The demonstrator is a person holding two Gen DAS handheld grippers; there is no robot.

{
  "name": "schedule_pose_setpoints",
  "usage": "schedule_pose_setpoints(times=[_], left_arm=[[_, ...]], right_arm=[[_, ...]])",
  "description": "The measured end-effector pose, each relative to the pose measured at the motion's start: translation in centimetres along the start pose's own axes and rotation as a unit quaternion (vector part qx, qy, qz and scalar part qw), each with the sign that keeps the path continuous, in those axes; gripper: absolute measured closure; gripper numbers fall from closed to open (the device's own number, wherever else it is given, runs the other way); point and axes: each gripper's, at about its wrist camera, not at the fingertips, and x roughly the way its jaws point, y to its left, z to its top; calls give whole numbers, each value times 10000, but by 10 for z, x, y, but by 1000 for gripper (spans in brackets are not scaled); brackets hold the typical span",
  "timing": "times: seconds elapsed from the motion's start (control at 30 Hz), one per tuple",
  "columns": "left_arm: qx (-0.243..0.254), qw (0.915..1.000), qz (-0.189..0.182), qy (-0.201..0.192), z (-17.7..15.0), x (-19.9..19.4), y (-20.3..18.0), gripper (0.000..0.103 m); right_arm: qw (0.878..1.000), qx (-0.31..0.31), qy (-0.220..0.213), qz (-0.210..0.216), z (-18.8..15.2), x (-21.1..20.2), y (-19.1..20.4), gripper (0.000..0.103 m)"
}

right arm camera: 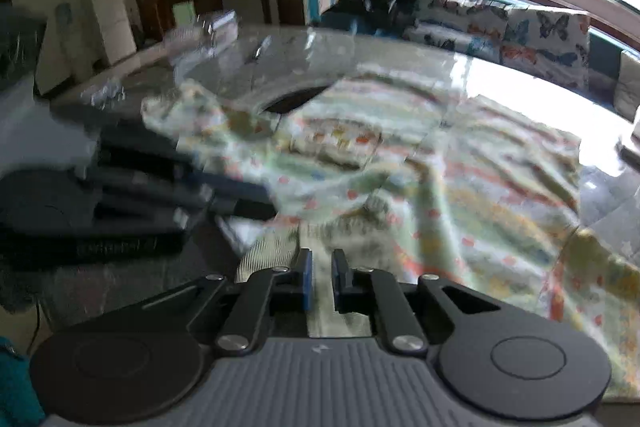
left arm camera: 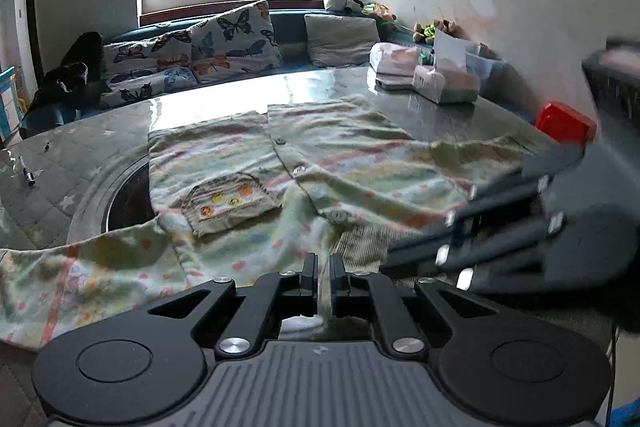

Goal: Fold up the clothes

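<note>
Both black two-finger grippers, left (left arm camera: 324, 269) and right (right arm camera: 320, 269), pinch the near edge of a pastel-patterned button-up shirt (left arm camera: 280, 163) spread across a glossy grey table (left arm camera: 320, 83).

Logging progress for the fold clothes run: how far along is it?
Done: the shirt lies spread front-up on the table, pocket showing. In hand: the left gripper and right gripper each look shut on the near edge by the collar. Left: no fold shows yet; both sleeves still lie out to the sides.
</note>
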Motion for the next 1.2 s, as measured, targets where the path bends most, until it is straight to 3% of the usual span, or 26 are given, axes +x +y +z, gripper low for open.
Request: schedule_pose_setpoints(times=[0.13, 0.2, 0.37, 0.47, 0.67, 1.0, 1.2], left_arm=[[-47, 10000, -14, 23, 5, 12, -2, 95], [-94, 9999, -36, 39, 7, 18, -2, 95], [-107, 9998, -163, 30, 13, 31, -8, 95], [-9, 9996, -272, 104, 12, 39, -18, 95], [141, 9985, -419, 332, 3, 49, -29, 95], [234, 9972, -609, 377, -3, 46, -30, 95], [378, 9962, -650, 435, 6, 44, -32, 95]], right_arm=[[10000, -59, -37, -22, -7, -7, 4, 85], [9998, 25, -177, -103, -8, -18, 0, 71], [9972, 412, -339, -521, -9, -25, -29, 69], [9950, 583, -329, -745, -8, -19, -48, 62], [9881, 924, -307, -1192, -6, -6, -87, 62], [9729, 1377, -186, -1846, -8, 2, -134, 61], [9780, 1220, -371, -1654, 5, -1, -131, 61]])
